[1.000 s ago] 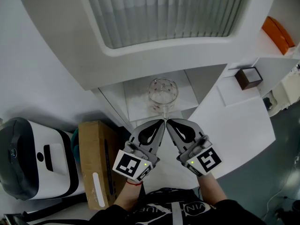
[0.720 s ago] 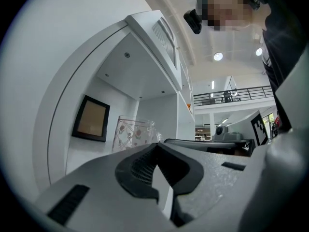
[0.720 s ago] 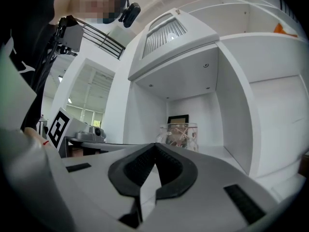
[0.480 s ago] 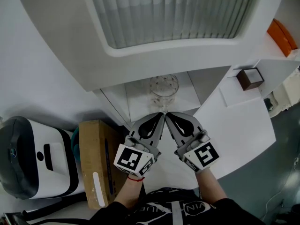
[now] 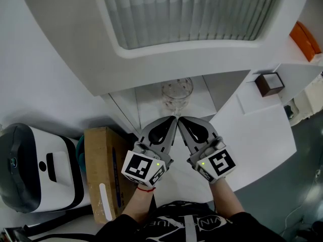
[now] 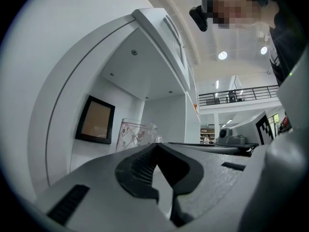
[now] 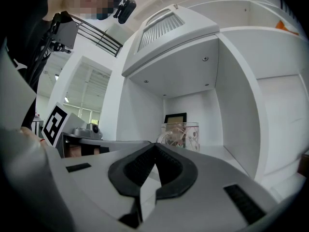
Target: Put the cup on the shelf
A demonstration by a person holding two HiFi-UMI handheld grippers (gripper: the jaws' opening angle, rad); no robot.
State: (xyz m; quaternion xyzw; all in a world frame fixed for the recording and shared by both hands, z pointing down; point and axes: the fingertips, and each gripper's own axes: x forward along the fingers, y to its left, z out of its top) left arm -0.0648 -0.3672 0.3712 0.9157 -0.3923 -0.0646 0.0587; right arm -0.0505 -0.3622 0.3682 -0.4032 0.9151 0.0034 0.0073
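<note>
A clear glass cup (image 5: 176, 92) with a red pattern stands upright on the white shelf (image 5: 149, 105) inside the cabinet alcove. It also shows in the left gripper view as the cup (image 6: 135, 134) and in the right gripper view as the cup (image 7: 186, 134). My left gripper (image 5: 173, 119) and right gripper (image 5: 179, 119) lie side by side in front of it, tips converging at the cup's handle. In both gripper views the jaws of the left gripper (image 6: 156, 145) and right gripper (image 7: 155, 145) are shut, with the handle just past the tips.
A framed picture (image 7: 175, 118) leans on the alcove's back wall behind the cup. A cardboard box (image 5: 103, 170) and a white machine (image 5: 35, 170) sit at lower left. A white counter (image 5: 257, 135) with a brown box (image 5: 267, 83) lies right; an orange object (image 5: 304, 37) sits far right.
Both grippers have moved forward toward the alcove, and the cup now stands deeper on the shelf. The jaws stayed shut throughout.
</note>
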